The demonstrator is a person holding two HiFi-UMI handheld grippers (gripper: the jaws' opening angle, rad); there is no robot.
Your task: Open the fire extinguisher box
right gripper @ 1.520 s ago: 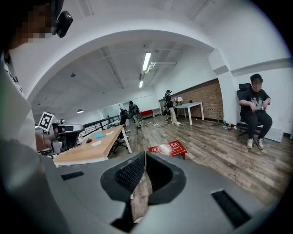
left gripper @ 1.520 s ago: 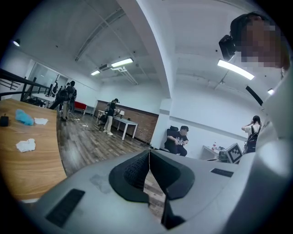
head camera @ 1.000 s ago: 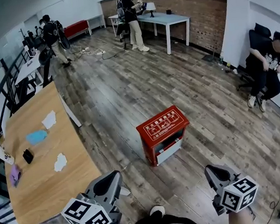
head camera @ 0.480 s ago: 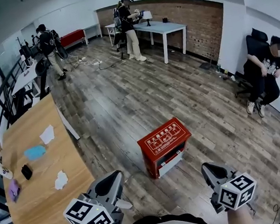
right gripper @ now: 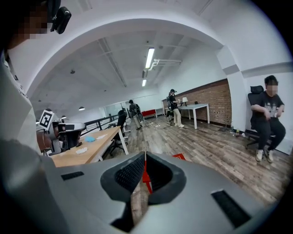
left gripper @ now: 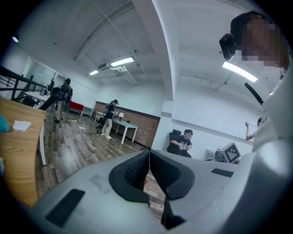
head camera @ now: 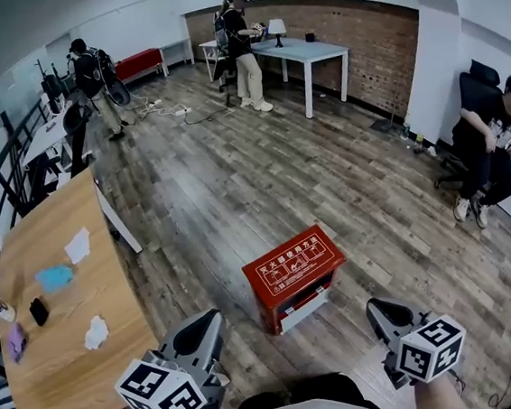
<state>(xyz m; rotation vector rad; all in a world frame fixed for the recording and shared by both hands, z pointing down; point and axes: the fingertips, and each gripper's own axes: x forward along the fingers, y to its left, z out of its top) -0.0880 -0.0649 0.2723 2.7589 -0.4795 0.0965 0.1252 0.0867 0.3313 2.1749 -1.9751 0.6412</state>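
Standing on the floor: the red fire extinguisher box (head camera: 293,272), its flat top with white print facing up and a pale panel on the side turned toward the person.
Box lid: lies flat on the box, so the box looks closed.
Left gripper (head camera: 209,324): clenched, with its pads meeting at the tips in the left gripper view (left gripper: 149,153) and nothing between them; held low at the bottom left of the head view.
Right gripper (head camera: 380,307): clenched too, with its pads pressed tip to tip in the right gripper view (right gripper: 145,157) and nothing between them; held low at the bottom right.
Box relative to the grippers: ahead of both and between them from side to side, apart from each and touched by neither.
Right gripper's aim: the box's red (right gripper: 180,156) shows just past its closed tips.
Worktop (head camera: 68,364): a long wooden one to the left of the left gripper, carrying a blue cloth (head camera: 54,277) and white paper scraps (head camera: 96,333).
Floor (head camera: 235,183): dark wood planks.
People: one seated on a chair at the right wall (head camera: 496,142), one standing at a white table at the back (head camera: 242,37).
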